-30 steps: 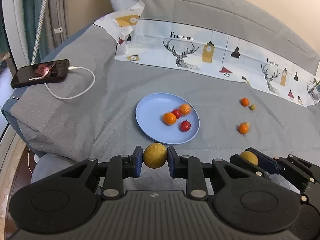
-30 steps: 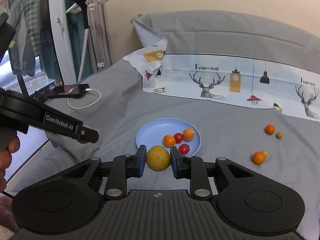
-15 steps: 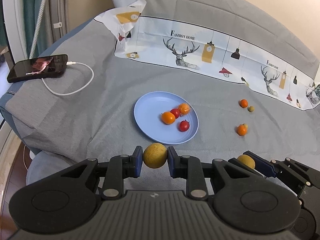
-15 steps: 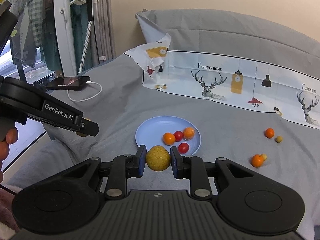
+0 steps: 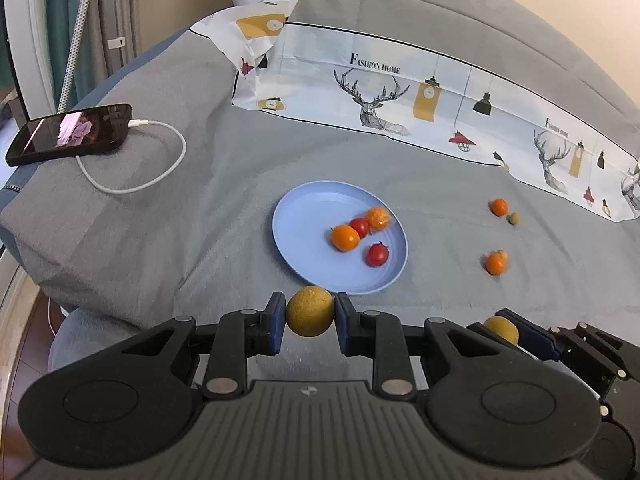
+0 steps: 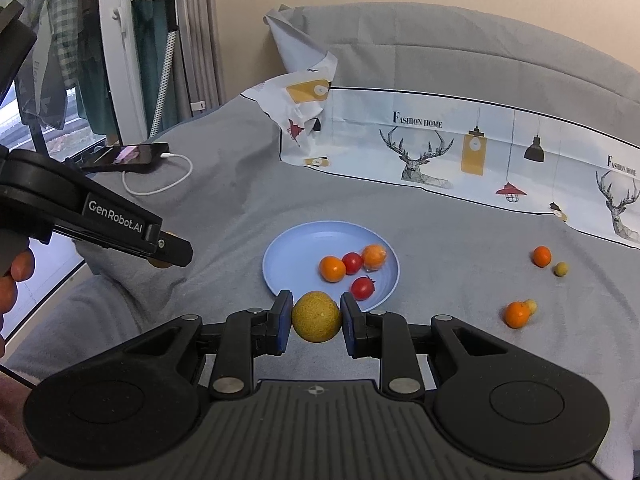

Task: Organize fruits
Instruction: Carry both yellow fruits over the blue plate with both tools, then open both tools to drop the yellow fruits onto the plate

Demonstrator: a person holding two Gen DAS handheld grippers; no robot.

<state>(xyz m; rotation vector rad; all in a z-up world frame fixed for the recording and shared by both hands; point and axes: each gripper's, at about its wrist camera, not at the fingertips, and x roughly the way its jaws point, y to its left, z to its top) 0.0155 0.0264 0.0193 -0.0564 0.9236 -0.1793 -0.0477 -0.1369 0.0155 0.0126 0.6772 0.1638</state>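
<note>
Left tool (image 5: 309,317) clenched on a yellow fruit (image 5: 310,316) at lower centre of the left view, just short of the blue plate (image 5: 304,216). Right tool (image 6: 316,317) grips a second yellow fruit (image 6: 316,317) the same way, overlapping the plate's near rim. On the plate: two orange fruits and two red tomatoes. Four small fruits lie loose on the grey bed (image 5: 208,200) at right. Upper left, a phone (image 5: 70,134) with its white cable (image 5: 156,172); a printed cloth (image 5: 400,92) beyond.
</note>
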